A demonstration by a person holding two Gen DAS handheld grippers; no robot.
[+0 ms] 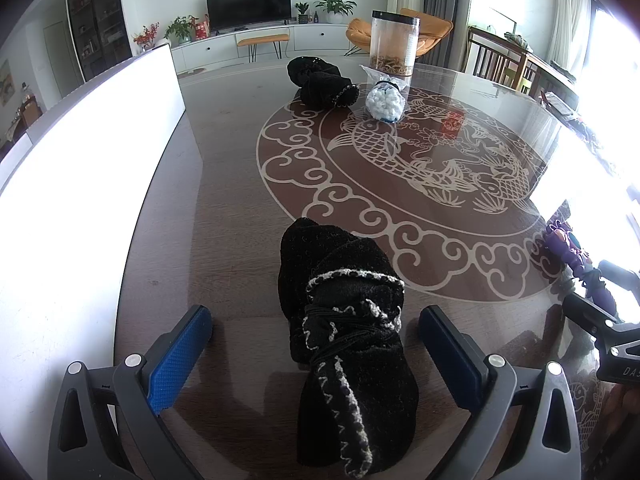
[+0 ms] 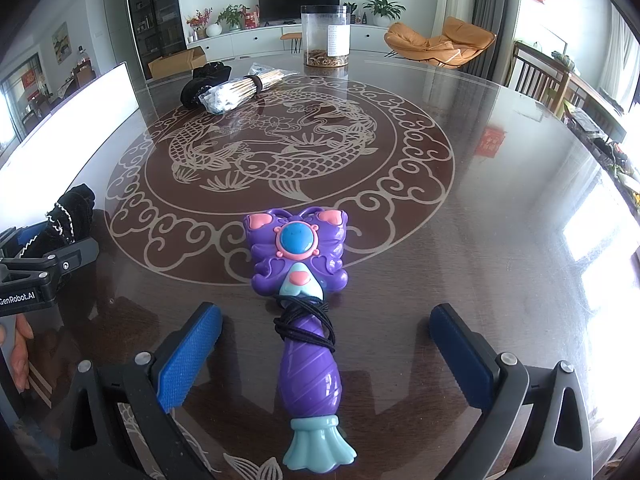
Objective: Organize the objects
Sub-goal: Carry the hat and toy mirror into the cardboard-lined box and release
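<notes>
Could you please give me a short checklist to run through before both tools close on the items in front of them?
1. Left tool open: ok, both pads stand apart from the black pouch.
2. Pouch centred between the left pads: ok.
3. Right tool open: ok, clear of the purple toy wand.
4. Wand handle lined up between the right pads: ok; the black cord is wound around it there.
5. Both items resting on the table: ok.
6. Destination for the items in view: cannot tell.
</notes>
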